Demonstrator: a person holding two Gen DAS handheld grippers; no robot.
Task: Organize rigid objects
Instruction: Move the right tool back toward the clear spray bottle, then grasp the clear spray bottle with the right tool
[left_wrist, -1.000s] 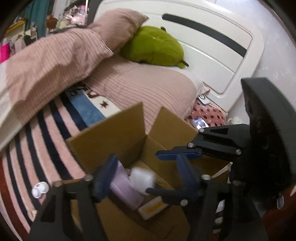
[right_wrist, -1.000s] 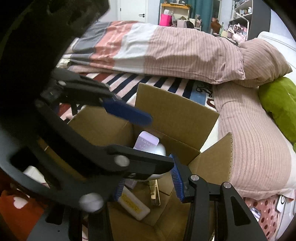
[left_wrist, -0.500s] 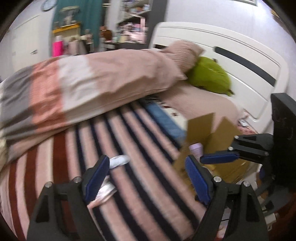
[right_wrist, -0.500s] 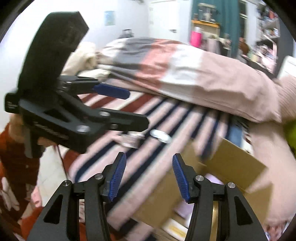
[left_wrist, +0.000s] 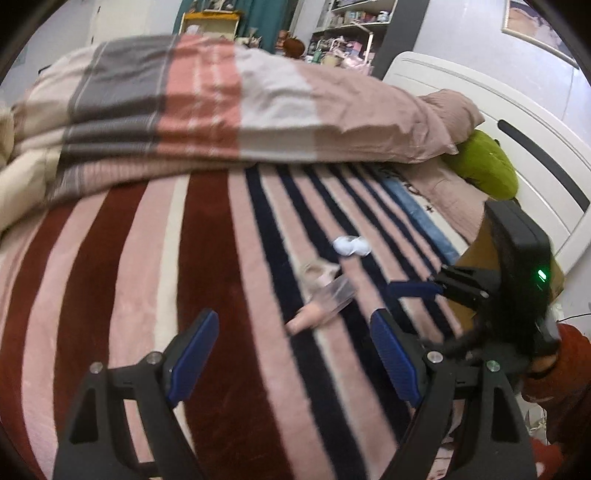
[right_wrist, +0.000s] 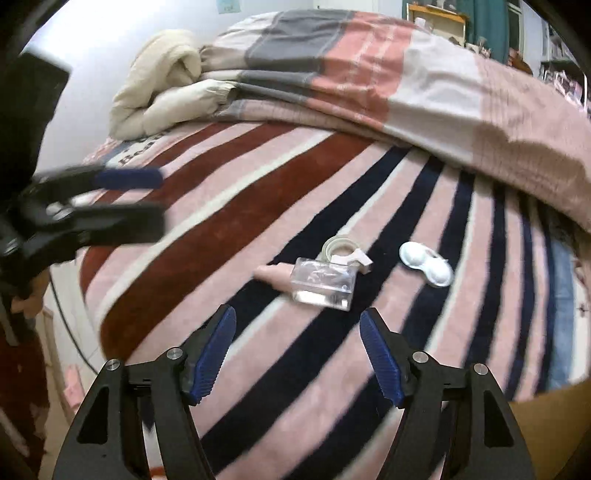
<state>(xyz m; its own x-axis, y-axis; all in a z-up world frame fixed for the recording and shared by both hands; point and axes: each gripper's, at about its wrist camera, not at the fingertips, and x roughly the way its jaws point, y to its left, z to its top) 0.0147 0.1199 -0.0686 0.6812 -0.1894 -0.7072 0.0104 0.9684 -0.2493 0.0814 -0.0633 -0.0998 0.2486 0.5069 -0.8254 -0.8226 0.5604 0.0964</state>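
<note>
Loose items lie together on the striped blanket (right_wrist: 258, 206): a clear plastic box (right_wrist: 322, 283), a pink tube (right_wrist: 275, 275) under its left side, a tape dispenser (right_wrist: 341, 251) behind it, and a white twin-cup case (right_wrist: 424, 264) to the right. My right gripper (right_wrist: 297, 349) is open and empty just short of the clear box. In the left wrist view the same box (left_wrist: 334, 295), tube (left_wrist: 304, 321) and white case (left_wrist: 351, 246) lie ahead, right of centre. My left gripper (left_wrist: 291, 356) is open and empty above the blanket.
A folded striped duvet (left_wrist: 240, 107) lies across the back of the bed, with a cream quilt (right_wrist: 162, 88) at the far left. The cardboard box edge (right_wrist: 546, 432) is at the right wrist view's lower right. A green plush (left_wrist: 487, 166) rests by the white headboard (left_wrist: 517, 122).
Both grippers have swung away from the cardboard box, where they hovered over its contents, and now face the loose items on the blanket. Both stay open and empty.
</note>
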